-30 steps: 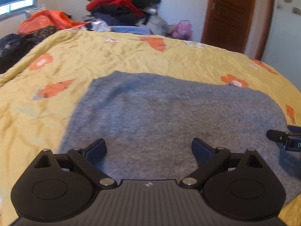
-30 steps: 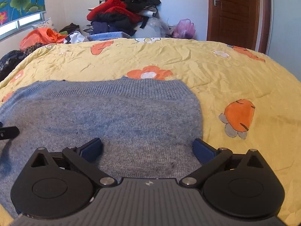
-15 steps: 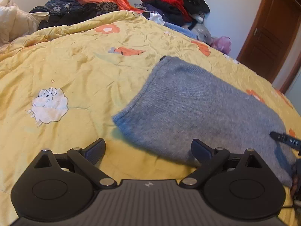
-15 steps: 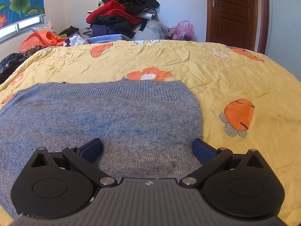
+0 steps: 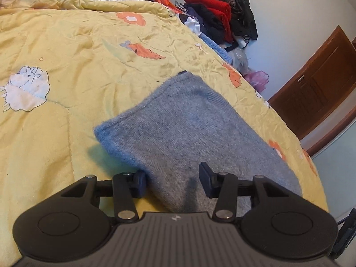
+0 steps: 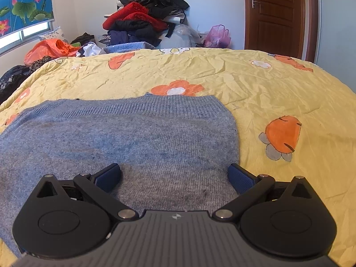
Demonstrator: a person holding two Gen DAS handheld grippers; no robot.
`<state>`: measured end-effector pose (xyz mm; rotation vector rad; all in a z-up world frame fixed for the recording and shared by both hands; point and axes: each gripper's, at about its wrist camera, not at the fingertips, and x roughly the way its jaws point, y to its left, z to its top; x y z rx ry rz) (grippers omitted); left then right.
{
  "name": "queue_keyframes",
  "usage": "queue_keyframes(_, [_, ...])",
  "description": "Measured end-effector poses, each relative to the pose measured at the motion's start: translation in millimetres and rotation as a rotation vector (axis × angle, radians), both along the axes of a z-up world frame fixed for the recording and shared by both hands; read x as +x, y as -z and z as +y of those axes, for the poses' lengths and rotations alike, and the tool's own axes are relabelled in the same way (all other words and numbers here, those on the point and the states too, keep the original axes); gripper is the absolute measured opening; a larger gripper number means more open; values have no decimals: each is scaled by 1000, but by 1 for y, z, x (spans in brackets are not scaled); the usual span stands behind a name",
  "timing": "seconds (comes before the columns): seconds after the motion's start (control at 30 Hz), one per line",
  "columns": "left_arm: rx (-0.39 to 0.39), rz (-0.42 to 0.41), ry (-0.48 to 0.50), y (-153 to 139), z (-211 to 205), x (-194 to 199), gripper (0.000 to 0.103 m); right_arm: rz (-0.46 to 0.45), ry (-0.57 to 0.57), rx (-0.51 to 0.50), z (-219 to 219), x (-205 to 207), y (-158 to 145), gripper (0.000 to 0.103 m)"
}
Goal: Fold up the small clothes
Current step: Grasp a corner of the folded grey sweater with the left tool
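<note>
Swinging off to the garment's side edge, the left gripper [image 5: 172, 181] had rolled and come in low, so the grey knitted sweater [image 5: 195, 138] that earlier filled its view now ran from the lower centre up toward the middle of the frame, with the yellow quilt [image 5: 66, 71] showing wide at left. Its jaws had just been closing: they stood half-narrowed with the sweater's near edge between them, and the left pad seemed to touch the fold, though a firm pinch could not be confirmed. By my reading, that set up a grab of the side edge for the first fold.

Over on the other side, nothing had shifted: the right gripper [image 6: 174, 176] hung with jaws spread wide above the sweater [image 6: 124, 138], which lay flat across the lower left and centre of that view.

Containers? Only a pale blue basket [image 6: 128, 47] at upper centre, behind the bed, apparently under the heap of clothes [image 6: 144, 20]; its contents couldn't be made out.
</note>
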<state>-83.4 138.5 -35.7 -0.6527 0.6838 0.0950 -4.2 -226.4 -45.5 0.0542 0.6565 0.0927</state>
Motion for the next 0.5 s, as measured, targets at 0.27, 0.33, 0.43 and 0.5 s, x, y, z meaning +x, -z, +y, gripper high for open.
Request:
queue_keyframes(0.27, [-29,-12,-49,2,11,-4,47,-1,0,0,0,0,0,103])
queue_keyframes(0.33, [-55,-14,-63,3,15,-5,47,-1,0,0,0,0,0,103])
queue_keyframes(0.43, [-121,-15,-86,5,22,-6,47,0,1,-2,0,0,0,103])
queue_keyframes(0.5, [-162,-9,-103,7,28,-4,47,0,0,-5,1,-1,0,103])
